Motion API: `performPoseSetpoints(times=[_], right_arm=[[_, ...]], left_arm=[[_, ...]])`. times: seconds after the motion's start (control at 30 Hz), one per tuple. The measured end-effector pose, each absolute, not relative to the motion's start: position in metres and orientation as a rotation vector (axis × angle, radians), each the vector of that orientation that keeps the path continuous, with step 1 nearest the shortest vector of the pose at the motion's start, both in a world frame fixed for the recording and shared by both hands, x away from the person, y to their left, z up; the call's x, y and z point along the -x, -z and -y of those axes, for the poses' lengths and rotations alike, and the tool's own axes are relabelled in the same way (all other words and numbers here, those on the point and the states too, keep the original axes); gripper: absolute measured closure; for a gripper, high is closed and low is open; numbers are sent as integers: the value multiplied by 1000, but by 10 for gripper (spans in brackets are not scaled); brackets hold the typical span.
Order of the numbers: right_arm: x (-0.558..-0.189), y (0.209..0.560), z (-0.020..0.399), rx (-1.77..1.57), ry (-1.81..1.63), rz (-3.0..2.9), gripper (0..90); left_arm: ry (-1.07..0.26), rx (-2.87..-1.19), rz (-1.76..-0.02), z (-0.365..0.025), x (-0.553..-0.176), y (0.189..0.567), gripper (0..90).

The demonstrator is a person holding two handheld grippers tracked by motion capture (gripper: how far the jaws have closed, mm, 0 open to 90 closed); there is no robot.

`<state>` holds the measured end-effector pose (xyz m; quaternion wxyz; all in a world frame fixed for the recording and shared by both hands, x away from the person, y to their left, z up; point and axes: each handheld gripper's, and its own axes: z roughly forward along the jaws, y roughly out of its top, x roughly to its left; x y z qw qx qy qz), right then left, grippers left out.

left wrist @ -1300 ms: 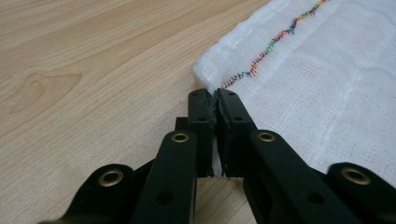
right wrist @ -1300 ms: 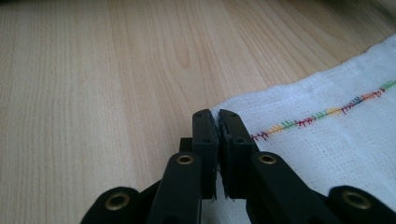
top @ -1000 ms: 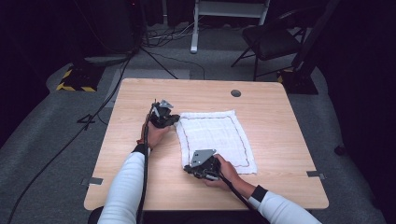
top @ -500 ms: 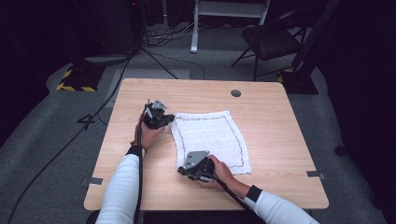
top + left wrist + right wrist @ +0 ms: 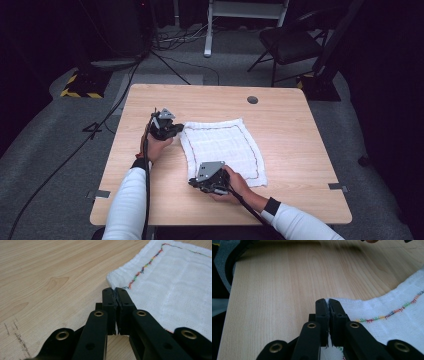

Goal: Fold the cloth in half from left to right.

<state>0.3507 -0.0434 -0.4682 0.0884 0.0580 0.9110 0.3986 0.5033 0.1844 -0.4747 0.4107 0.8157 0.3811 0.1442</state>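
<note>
Wooden table [image 5: 300,150] carries a white cloth [image 5: 222,145] with coloured stitched border, lying flat near centre. Left gripper [image 5: 176,129] pinches the cloth's far-left corner, jaws pressed together on the fabric [image 5: 115,293]. Right gripper [image 5: 194,183] pinches the near-left corner, jaws likewise clamped on fabric [image 5: 327,303].

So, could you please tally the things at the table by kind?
Cloth, white with coloured stitching: 1
Tongs, left and right, each shut on a cloth corner: 2
Total: 3
</note>
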Motion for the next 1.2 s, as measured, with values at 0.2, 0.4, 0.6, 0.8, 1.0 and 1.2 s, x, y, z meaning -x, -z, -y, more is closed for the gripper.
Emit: performPoseSetpoints(times=[0.2, 0.4, 0.6, 0.8, 1.0, 1.2], right_arm=[[-350, 459, 52, -186, -1205, -2682, 871], [-352, 449, 65, -212, -1228, -2648, 871], [-354, 443, 83, -272, -1252, -2618, 871], [-354, 436, 96, -310, -1264, -2586, 871], [-356, 428, 113, -354, -1280, -2553, 872], [-355, 418, 145, -438, -1288, -2495, 872]], left_arm=[[-370, -2033, -968, -182, -503, 471, 869], [-393, -2029, -965, -172, -507, 468, 870], [-412, -1999, -948, -158, -509, 459, 870], [-420, -1989, -939, -144, -516, 455, 870], [-454, -2014, -912, -125, -522, 446, 870], [-450, -2025, -880, -103, -529, 438, 870]])
